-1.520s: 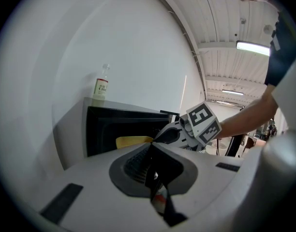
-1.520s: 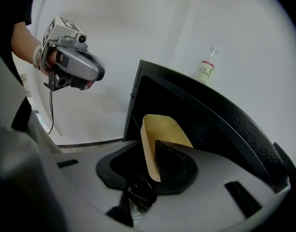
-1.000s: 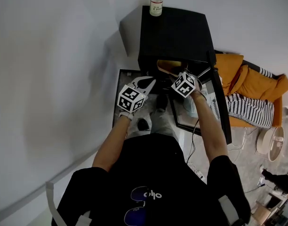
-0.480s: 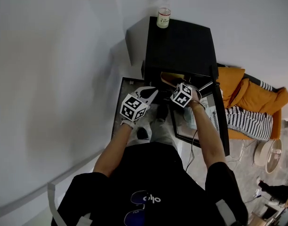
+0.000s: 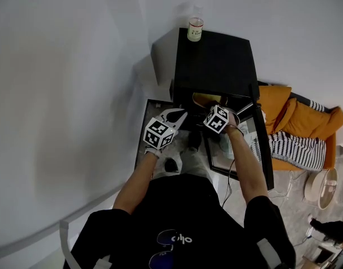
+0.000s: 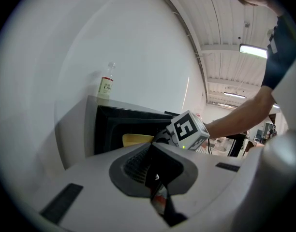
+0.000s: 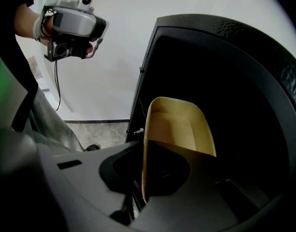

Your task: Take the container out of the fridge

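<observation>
One tan container (image 7: 179, 129), open-topped and apparently empty, sits inside the black fridge (image 5: 216, 60), just behind the door opening. One of its side walls runs edge-on between the jaws of the right gripper (image 7: 144, 180). Those jaws are closed narrow on that wall, so the hold is on one side only and the rest of the container reaches unsupported into the dark cavity. The left gripper (image 6: 156, 180) is out in front of the fridge, left of the opening, jaws pressed together with nothing between them, well clear of the container. The fridge door (image 5: 265, 144) stands open on the person's right. A small bottle (image 5: 194, 29) stands on the fridge top near the back edge.

Likely risks:
- A pinch on one thin wall may let the container swing or twist once it is lifted clear, and it could slip out.
- The wall looks light and might flex or crease under a hard squeeze.
- The far end could catch the frame of the opening if pulled at an angle, which would lever it out of the jaws.
- A hard tug could also shake the fridge and tip the bottle.
- The left gripper can't help until it opens.
</observation>
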Demonstrator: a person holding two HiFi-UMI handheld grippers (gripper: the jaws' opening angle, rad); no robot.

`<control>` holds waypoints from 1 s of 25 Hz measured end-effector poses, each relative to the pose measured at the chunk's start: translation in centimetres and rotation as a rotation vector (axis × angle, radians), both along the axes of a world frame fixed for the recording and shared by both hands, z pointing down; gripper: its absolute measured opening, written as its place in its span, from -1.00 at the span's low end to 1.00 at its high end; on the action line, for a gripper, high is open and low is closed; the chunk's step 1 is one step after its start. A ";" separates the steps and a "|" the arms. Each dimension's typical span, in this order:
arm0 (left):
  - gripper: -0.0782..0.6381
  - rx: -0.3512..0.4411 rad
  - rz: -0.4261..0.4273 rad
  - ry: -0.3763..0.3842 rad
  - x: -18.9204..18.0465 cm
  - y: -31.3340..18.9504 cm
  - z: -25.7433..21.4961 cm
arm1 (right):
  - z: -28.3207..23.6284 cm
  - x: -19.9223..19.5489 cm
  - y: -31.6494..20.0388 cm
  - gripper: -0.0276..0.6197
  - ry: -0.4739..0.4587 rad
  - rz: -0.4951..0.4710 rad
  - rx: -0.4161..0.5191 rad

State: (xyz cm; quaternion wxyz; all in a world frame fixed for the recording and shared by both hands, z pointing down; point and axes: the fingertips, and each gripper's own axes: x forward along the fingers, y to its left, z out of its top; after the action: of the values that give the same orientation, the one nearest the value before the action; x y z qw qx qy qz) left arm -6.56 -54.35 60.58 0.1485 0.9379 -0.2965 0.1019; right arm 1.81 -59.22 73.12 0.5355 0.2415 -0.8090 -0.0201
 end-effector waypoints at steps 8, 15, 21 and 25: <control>-0.76 0.006 -0.003 0.009 -0.3 0.6 -0.3 | -1.0 0.1 1.2 -0.86 -0.049 0.052 0.001; -0.76 0.011 0.001 0.012 -0.2 2.2 -0.7 | -2.5 0.1 3.4 -0.86 -0.100 0.096 0.004; -0.76 0.013 -0.008 0.006 -0.4 4.1 -1.1 | -4.3 0.3 5.5 -0.87 -0.150 0.154 0.003; -0.76 0.024 -0.048 0.003 -1.4 5.2 -1.5 | -5.6 0.0 7.1 -0.87 -0.201 0.180 0.008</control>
State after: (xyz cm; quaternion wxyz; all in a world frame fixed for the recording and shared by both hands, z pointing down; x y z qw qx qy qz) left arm -7.91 -49.19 59.08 0.1399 0.9324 -0.3199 0.0933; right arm 1.83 -52.09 67.50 0.4505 0.3160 -0.8335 0.0491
